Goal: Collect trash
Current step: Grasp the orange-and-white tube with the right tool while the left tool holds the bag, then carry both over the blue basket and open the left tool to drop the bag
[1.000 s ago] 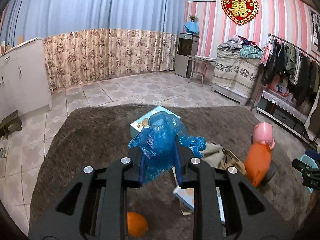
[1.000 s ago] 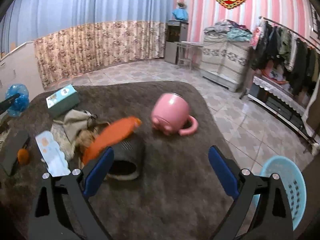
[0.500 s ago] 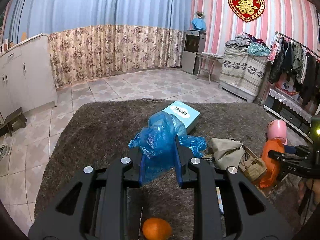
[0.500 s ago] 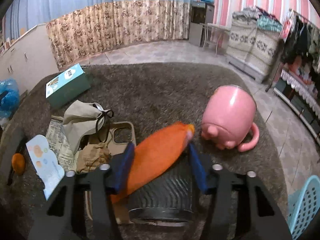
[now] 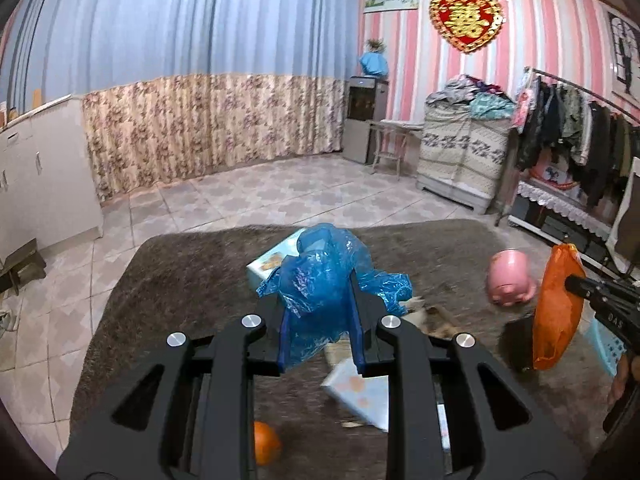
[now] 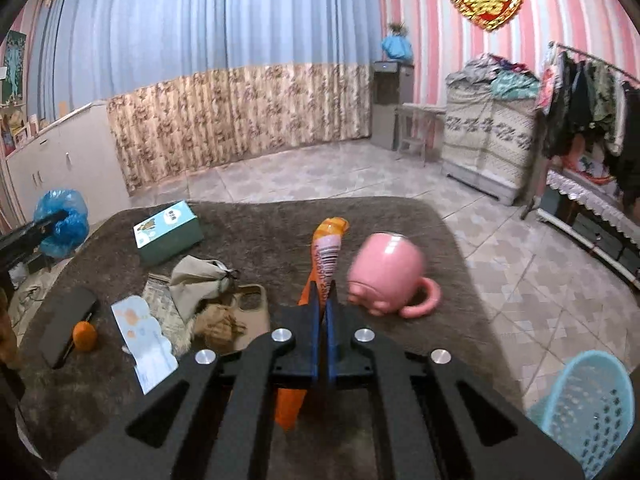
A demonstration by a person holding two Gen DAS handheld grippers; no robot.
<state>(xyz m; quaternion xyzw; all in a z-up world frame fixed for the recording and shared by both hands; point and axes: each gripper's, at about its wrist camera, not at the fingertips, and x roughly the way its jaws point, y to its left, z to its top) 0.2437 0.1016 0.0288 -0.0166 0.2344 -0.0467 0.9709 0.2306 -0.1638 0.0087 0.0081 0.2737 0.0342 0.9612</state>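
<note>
Two pieces of trash are off the brown shaggy table cover [image 6: 256, 232], one in each of your grippers. Your left gripper [image 5: 320, 320] is clamped narrowly on a crumpled blue plastic bag [image 5: 324, 276], thin and crinkled, bulging above the blue pads. Your right gripper [image 6: 322, 312] has just closed, pads nearly touching, on a flat orange plastic wrapper with a white barcode panel [image 6: 326, 256], which stands up past the tips and hangs below them.

On the cover lie one glossy pink pig-shaped mug [image 6: 390, 276], tipped on its side just right of the wrapper; one teal cardboard box [image 6: 168, 232]; one small round orange fruit [image 6: 85, 335] beside one flat black case [image 6: 66, 330]; one pale blue printed packet [image 6: 146, 340]; one beige cloth pouch [image 6: 196, 280]; and one tan phone case [image 6: 252, 308], partly hidden by a brown fuzzy clump [image 6: 218, 322].

One light-blue perforated plastic basket [image 6: 588, 404] stands on the tiled floor at lower right, off the table's near right corner.
</note>
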